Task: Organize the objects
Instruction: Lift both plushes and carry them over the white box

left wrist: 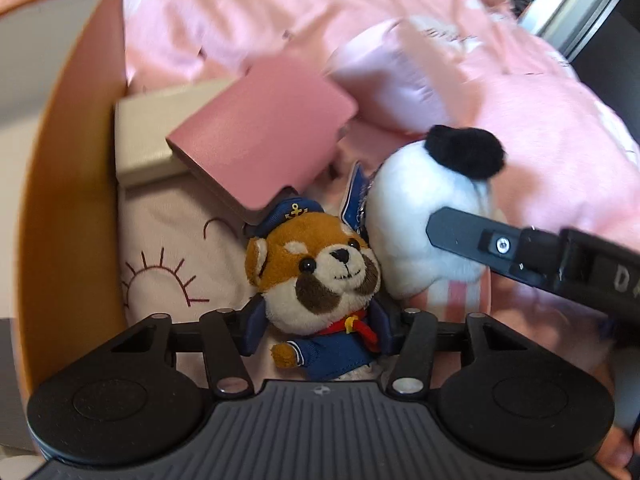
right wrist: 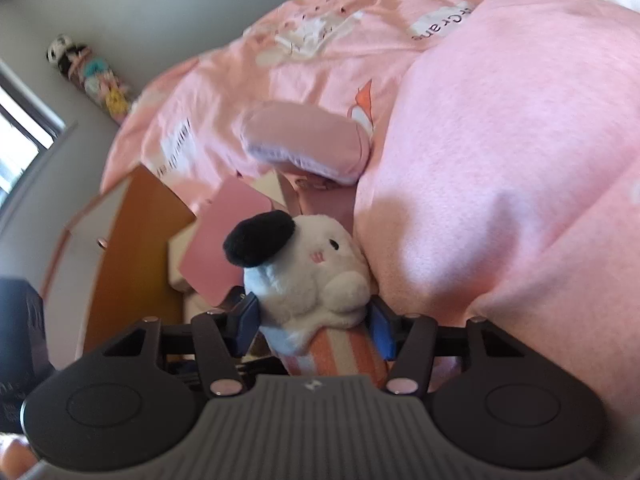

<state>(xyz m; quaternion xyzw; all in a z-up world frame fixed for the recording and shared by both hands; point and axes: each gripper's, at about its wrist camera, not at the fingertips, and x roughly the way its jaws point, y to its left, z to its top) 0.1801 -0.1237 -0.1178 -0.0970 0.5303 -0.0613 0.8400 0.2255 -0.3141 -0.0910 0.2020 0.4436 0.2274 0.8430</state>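
Observation:
A brown-and-white plush in a blue sailor suit and cap (left wrist: 316,272) lies in the orange-walled box (left wrist: 68,208), between the jaws of my left gripper (left wrist: 320,322). The jaws stand apart beside its shoulders without squeezing it. Next to it lies a white plush with a black beret and a pink striped body (right wrist: 308,276). My right gripper (right wrist: 314,322) straddles it, jaws parted, pads (right wrist: 246,322) close against its sides without denting it. In the left wrist view one black finger of the right gripper (left wrist: 472,236) lies across the white plush (left wrist: 412,216).
In the box lie a pink notebook (left wrist: 260,136), a beige case (left wrist: 148,140) and a cream cloth with a sun drawing (left wrist: 168,268). A pink pouch (right wrist: 308,144) rests on the pink bedding (right wrist: 500,160). Small dolls (right wrist: 92,76) lean on the far wall.

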